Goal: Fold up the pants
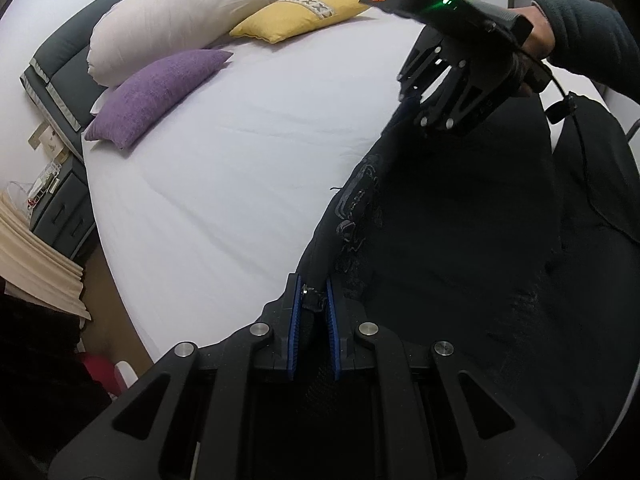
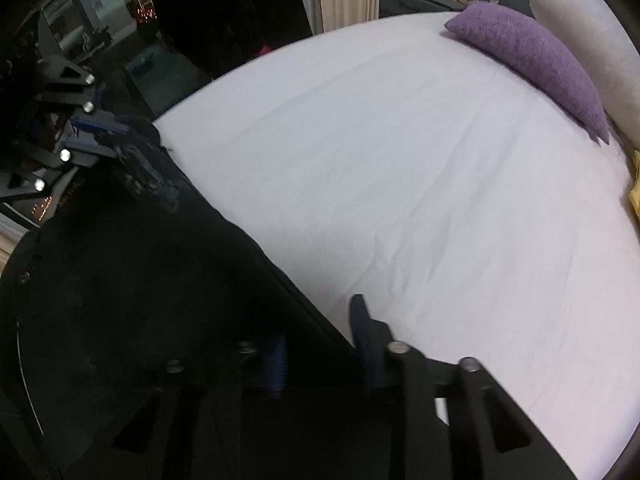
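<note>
The black pants [image 1: 440,220] lie along the near edge of the white bed [image 1: 240,152], their edge stretched between both tools. The left gripper [image 1: 314,300] is clamped tight on the hem. The right gripper [image 2: 320,332], angled down, straddles the edge; whether its pads press the cloth cannot be told. Open sheet spreads toward the purple cushion [image 1: 156,92].

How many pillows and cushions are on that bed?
3: a long white fabric pillow against the headboard, a purple woven cushion before it, a yellow patterned-band cushion beside them. More could be out of frame.
</note>
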Demonstrator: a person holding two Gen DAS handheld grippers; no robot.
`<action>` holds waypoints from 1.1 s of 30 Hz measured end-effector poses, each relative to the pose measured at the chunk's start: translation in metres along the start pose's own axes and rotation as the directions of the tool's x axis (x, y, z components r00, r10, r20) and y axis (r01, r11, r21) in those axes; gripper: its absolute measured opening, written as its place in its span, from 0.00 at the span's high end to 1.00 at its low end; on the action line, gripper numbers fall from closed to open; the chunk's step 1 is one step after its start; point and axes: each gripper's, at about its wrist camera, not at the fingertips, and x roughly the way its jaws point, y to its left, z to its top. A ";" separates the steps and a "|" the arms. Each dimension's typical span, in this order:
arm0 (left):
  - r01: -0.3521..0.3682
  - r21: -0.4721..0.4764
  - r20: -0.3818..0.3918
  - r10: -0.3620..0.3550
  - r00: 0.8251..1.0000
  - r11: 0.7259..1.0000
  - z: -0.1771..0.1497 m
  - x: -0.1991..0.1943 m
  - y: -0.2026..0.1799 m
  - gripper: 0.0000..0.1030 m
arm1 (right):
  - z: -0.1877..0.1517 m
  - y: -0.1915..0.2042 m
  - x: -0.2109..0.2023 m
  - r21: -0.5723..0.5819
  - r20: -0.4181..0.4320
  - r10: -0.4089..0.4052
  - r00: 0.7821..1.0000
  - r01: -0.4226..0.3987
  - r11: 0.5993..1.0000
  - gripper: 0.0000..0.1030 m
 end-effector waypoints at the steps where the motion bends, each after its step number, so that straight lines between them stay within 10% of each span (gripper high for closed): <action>1: 0.000 -0.005 0.003 0.000 1.000 1.000 0.001 0.000 -0.001 0.89 | -0.001 0.001 -0.003 0.004 0.003 0.002 1.000 -0.003 1.000 0.86; 20: 0.017 -0.029 0.045 -0.016 0.999 0.999 -0.026 -0.057 -0.044 0.90 | -0.001 0.052 -0.038 0.229 0.118 0.095 0.988 -0.120 0.966 0.95; 33: 0.143 0.070 0.016 -0.144 0.989 0.987 -0.090 -0.109 -0.134 0.90 | -0.071 0.153 -0.062 -0.005 0.028 0.019 0.999 -0.019 1.000 0.95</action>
